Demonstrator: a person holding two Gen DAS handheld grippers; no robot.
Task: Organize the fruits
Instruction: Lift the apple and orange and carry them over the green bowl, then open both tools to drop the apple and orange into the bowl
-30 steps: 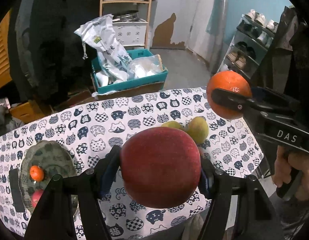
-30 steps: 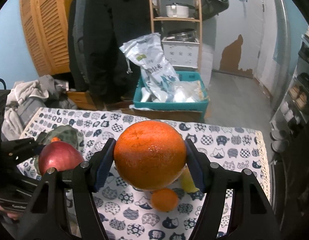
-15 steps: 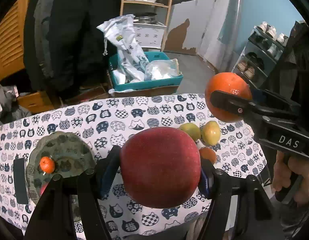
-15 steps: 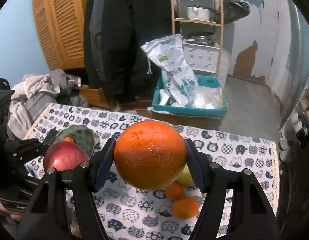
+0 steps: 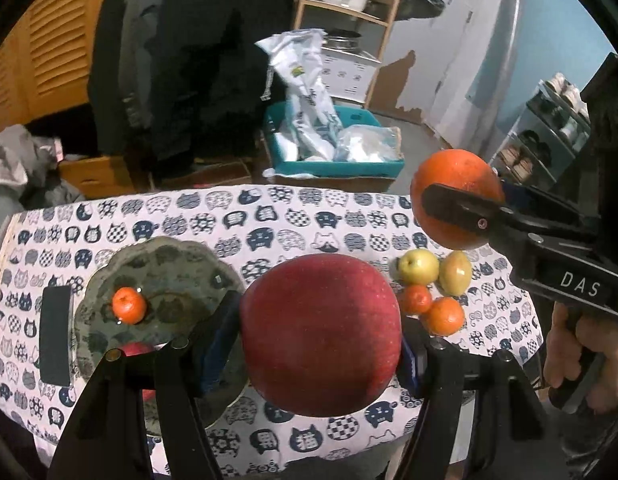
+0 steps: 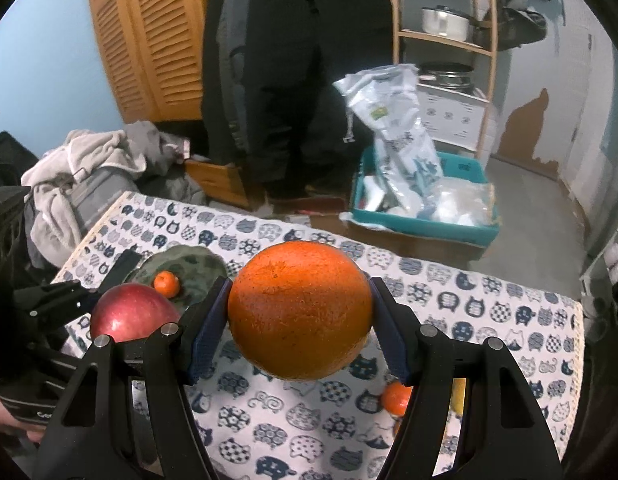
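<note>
My left gripper [image 5: 321,340] is shut on a big red apple [image 5: 321,336], held above the near edge of the table. My right gripper [image 6: 299,320] is shut on a large orange [image 6: 299,312]; the orange [image 5: 455,196] also shows at the right of the left wrist view. A grey-green plate [image 5: 169,276] lies at the table's left and holds a small mandarin [image 5: 128,305] and a red fruit [image 5: 137,350] partly hidden behind my left finger. On the right of the cloth lie two yellow-green fruits [image 5: 419,267] and two small mandarins [image 5: 445,316].
A black flat object [image 5: 56,336] lies left of the plate. The table has a cat-print cloth [image 5: 269,216]. Behind it on the floor are a teal box [image 5: 333,160] with bags, a wooden shelf [image 6: 445,40], a dark coat and a pile of clothes [image 6: 89,172].
Both grippers have carried their fruit leftward across the table; the plate has come closer to the middle of the views and the loose fruits have slid to the right. Both grips are unchanged.
</note>
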